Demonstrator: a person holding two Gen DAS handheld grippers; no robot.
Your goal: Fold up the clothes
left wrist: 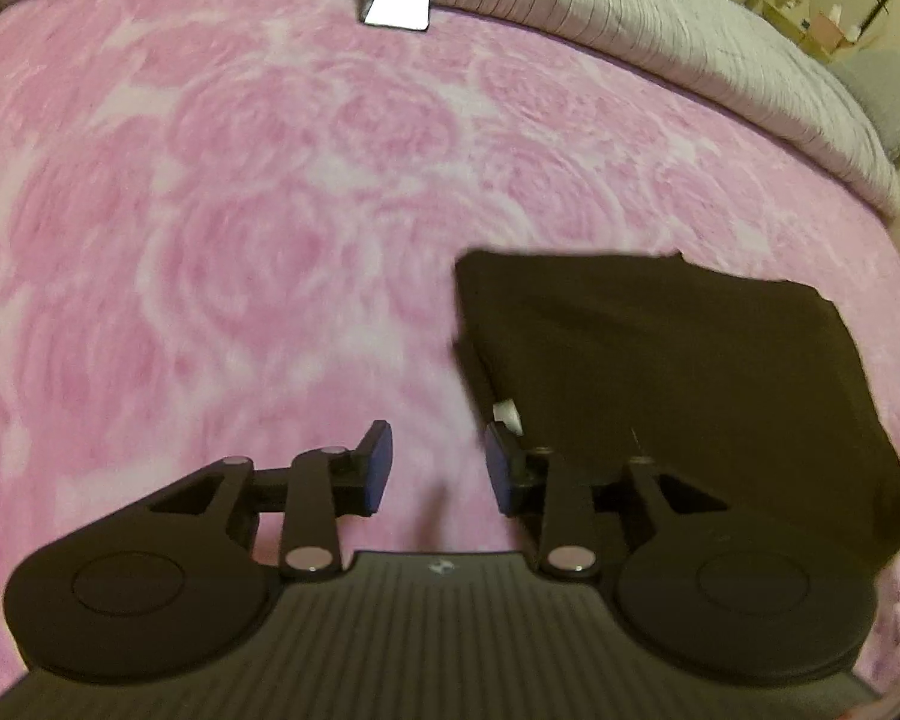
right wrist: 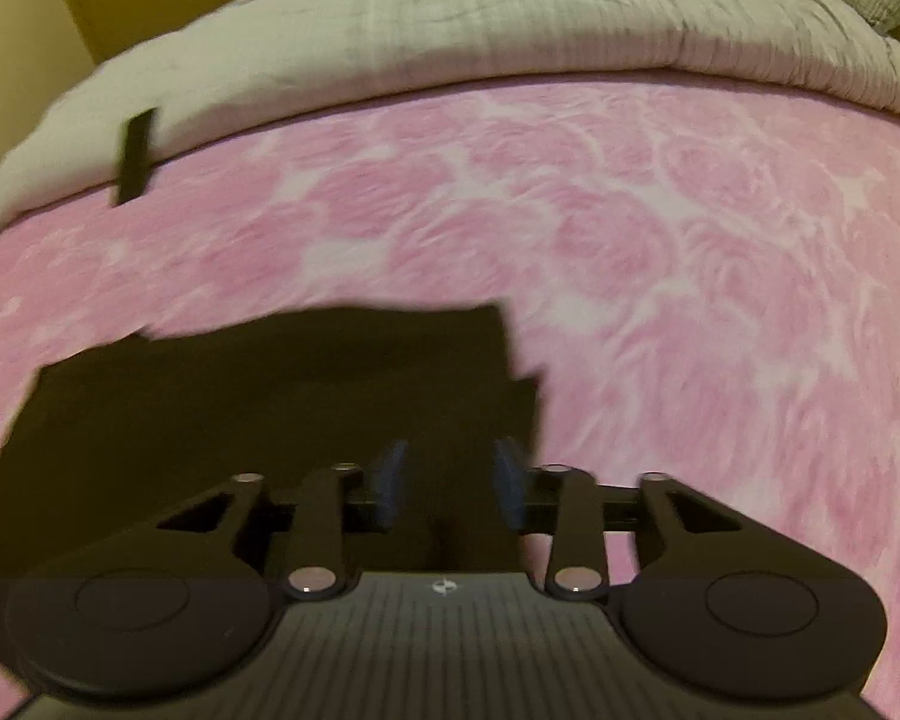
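A bed (left wrist: 210,210) covered with a pink rose-patterned blanket (right wrist: 660,252) fills both views, with a pale grey duvet (right wrist: 450,30) bunched along its far side. On the blanket lies the dark garment (left wrist: 660,360), already folded down into a compact, roughly rectangular stack whose longer side seems to run across the two grippers rather than away from them, though blur softens its edges.

The relation that matters: the garment sits to the right of the left gripper (left wrist: 438,468), whose jaws stand partly open over bare blanket, its right pad just at the stack's left edge beside a small white tag (left wrist: 507,411). Nothing is between them. The right gripper (right wrist: 450,480) hangs directly over the stack's right-hand part, jaws moderately apart, with dark cloth below and between the pads but apparently not pinched.

The right hand is therefore the nearer to the garment; the left must shift rightward to engage that edge.
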